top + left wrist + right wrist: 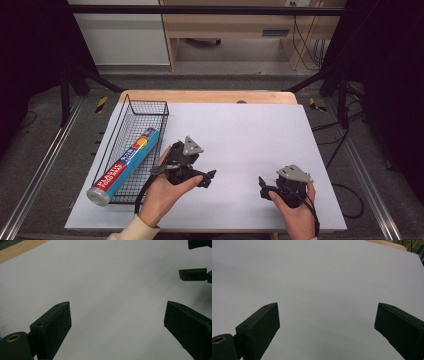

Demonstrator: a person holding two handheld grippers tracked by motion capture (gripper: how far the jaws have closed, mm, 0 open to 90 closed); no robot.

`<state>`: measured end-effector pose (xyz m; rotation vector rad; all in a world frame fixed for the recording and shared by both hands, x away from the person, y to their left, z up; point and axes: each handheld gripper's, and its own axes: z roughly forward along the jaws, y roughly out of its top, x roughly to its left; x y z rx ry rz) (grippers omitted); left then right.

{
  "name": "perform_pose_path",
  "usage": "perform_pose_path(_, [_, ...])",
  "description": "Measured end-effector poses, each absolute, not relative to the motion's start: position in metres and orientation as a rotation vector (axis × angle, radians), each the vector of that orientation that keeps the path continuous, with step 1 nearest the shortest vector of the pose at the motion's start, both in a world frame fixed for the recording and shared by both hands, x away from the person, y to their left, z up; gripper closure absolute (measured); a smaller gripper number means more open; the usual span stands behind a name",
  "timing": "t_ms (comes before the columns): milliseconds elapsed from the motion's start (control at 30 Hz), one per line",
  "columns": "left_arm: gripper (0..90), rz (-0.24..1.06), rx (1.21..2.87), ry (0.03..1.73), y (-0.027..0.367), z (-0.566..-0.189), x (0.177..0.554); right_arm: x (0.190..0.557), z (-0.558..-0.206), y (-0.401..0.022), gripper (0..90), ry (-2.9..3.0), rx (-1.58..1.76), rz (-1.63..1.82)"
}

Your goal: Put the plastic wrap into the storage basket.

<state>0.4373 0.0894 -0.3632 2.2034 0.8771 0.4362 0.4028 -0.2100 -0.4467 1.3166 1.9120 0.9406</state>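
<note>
One blue tube [124, 166] lies in one black wire basket [145, 107] along the left edge of the white tabletop [240, 130], and on it we read "PLASTIC FOOD BAGS". Its long axis runs with the basket, grey cap toward the near left corner. We hold two grippers, left gripper [207, 177] and right gripper [262, 186], both with jaws wide apart and holding nothing, near the front edge.

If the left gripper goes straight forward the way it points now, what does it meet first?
Probably the right gripper. The left gripper points across the white table top toward it, with bare surface between them; their heights may differ.
</note>
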Motion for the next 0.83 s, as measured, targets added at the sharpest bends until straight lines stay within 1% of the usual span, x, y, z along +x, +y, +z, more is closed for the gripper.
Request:
perform_pose_path(33, [7.6, 0.436, 2.203, 0.877, 0.089, -0.363, 0.437, 0.403, -0.447, -0.210, 6.3, 1.914, 1.316, 0.940])
perform_pose_path(200, [7.4, 0.410, 2.236, 0.859, 0.081, -0.387, 0.432, 0.403, -0.447, -0.210, 6.4, 1.914, 1.315, 0.939])
perform_pose_path(367, [7.7, 0.411, 2.210, 0.846, 0.082, -0.408, 0.426, 0.403, -0.447, -0.209, 6.4, 1.918, 1.313, 0.930])
perform_pose_path(700, [8.4, 0.366, 2.226, 0.820, 0.098, -0.439, 0.418, 0.403, -0.448, -0.205, 6.5, 1.916, 1.289, 0.896])
perform_pose_path(833, [8.2, 0.374, 2.229, 0.831, 0.106, -0.439, 0.416, 0.404, -0.449, -0.202, 6.5, 1.919, 1.285, 0.882])
